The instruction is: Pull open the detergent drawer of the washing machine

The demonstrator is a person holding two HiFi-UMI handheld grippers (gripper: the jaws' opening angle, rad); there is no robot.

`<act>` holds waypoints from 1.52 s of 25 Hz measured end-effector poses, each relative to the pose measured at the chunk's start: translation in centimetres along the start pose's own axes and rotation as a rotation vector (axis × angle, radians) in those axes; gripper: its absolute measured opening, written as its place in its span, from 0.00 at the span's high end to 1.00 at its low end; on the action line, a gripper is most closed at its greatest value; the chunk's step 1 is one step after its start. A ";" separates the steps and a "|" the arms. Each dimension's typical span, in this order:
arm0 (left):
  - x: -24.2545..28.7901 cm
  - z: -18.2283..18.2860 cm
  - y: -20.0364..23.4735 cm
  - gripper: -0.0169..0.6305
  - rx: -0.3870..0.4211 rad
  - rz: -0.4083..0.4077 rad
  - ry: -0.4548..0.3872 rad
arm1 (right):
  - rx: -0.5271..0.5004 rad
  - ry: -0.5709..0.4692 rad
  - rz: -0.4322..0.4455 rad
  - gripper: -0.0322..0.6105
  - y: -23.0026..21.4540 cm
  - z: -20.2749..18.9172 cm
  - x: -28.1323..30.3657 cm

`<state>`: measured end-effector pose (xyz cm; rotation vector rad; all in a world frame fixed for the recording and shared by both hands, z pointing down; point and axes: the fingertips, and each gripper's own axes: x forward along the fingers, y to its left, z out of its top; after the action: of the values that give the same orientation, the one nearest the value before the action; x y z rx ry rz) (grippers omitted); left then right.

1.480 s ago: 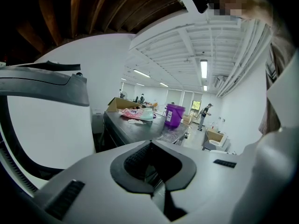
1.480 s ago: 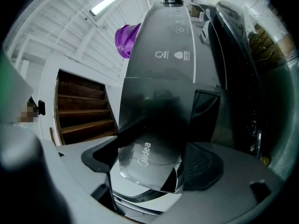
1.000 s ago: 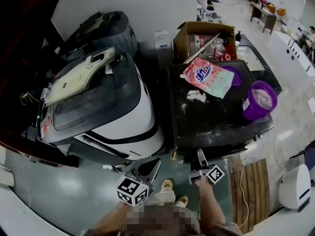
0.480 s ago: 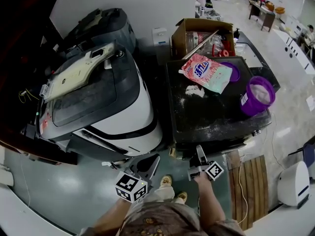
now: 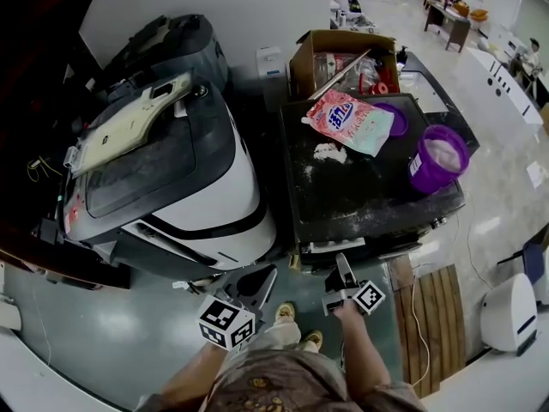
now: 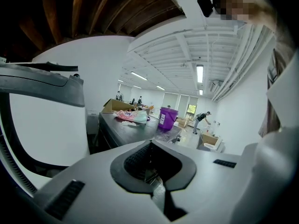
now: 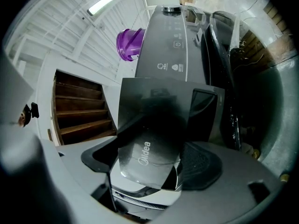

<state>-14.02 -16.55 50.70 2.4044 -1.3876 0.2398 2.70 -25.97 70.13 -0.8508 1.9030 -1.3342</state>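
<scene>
At the far left, the white washing machine (image 5: 214,204) stands against dark woodwork, with a cream panel (image 5: 129,127) lying across its lid. Its rounded front corner juts toward the person, and bare grey floor (image 5: 111,333) lies open below it. The left gripper (image 5: 268,280) hangs low in that open floor, just off the white machine's front corner and touching nothing. In the left gripper view its jaws are pressed together with nothing between them.

Only a narrow dark slot separates the white machine from the dark washing machine (image 5: 369,196). The dark machine's flat top carries a pink detergent bag (image 5: 347,123), a patch of spilled white powder (image 5: 328,153) and a purple bucket (image 5: 437,160) close to the right edge. A cardboard box (image 5: 343,58) stands behind it.

The detergent drawer (image 7: 149,139) sits at the front upper edge of this machine, toward its left side. In the head view a pale strip shows just under the lip. The right gripper (image 5: 343,266) points straight at it, leaving little room between the machine front and the person's feet (image 5: 290,318). In the right gripper view the jaws are clamped on the drawer's glossy dark face, one pad at each side. How far out the drawer stands cannot be judged.

To the right lie a wooden slat board (image 5: 437,316) and a white appliance (image 5: 506,312)
</scene>
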 end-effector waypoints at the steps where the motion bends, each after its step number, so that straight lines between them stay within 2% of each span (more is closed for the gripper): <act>1: 0.0 0.0 -0.2 0.94 0.001 -0.002 0.000 | -0.006 0.003 0.002 0.30 0.0 0.0 -0.1; 27: 0.1 -0.7 -3.6 0.94 -0.002 -0.049 0.000 | 0.029 0.013 -0.019 0.30 1.2 -1.5 -5.7; 38: 1.3 -0.9 -5.3 0.94 0.003 -0.090 0.013 | 0.006 0.033 0.003 0.30 2.4 -1.8 -7.2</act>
<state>-8.74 -14.84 50.81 2.4562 -1.2698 0.2345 5.10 -18.56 69.35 -0.8271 1.9240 -1.3591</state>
